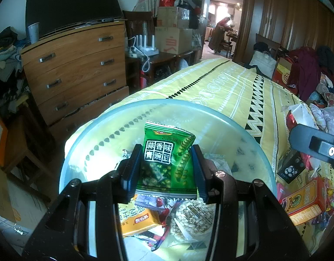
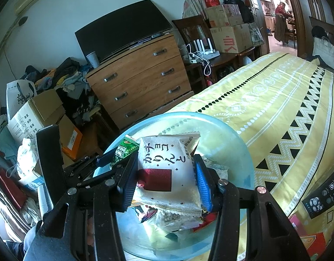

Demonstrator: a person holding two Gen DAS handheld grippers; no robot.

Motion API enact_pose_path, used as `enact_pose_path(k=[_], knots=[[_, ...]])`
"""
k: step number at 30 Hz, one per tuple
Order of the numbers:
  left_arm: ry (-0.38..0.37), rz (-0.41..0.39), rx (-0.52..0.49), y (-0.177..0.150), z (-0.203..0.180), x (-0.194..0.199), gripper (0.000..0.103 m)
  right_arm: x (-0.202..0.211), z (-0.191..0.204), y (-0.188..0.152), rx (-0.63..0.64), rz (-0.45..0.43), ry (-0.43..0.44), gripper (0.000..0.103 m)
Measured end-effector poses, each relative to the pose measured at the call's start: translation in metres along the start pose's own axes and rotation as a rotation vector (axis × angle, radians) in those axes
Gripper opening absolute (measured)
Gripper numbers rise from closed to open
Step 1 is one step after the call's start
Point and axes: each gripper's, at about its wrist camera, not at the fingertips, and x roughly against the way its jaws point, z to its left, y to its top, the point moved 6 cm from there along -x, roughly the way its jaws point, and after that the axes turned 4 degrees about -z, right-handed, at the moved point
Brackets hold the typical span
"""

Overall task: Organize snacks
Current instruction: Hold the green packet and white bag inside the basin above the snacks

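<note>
A clear round plastic bowl [image 1: 184, 106] sits at the edge of the yellow patterned bedspread [image 1: 232, 87] and holds several snack packets. My left gripper [image 1: 167, 169] is shut on a green pea snack packet [image 1: 167, 152] and holds it upright over the bowl. My right gripper [image 2: 164, 176] is shut on a white packet with a red square [image 2: 167, 169] over the same bowl [image 2: 232, 134]. The green packet [image 2: 125, 148] and the left gripper show at the left in the right wrist view. An orange packet [image 1: 140, 219] and a rice cracker packet [image 1: 193, 217] lie in the bowl.
More snack boxes lie on the bed to the right, an orange-red box [image 1: 306, 202] and a black box [image 1: 291, 169]. A wooden dresser [image 1: 75, 71] with a TV stands beyond the bed. Cardboard boxes [image 2: 36, 113] and clothes crowd the floor at left.
</note>
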Motion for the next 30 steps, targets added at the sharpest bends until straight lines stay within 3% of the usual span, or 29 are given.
enact_pose_path(k=[30], knots=[[0.023, 0.018, -0.006, -0.0005, 0.0032, -0.005, 0.045, -0.0072, -0.0043, -0.0043, -0.022, 0.014, -0.002, 0.052]])
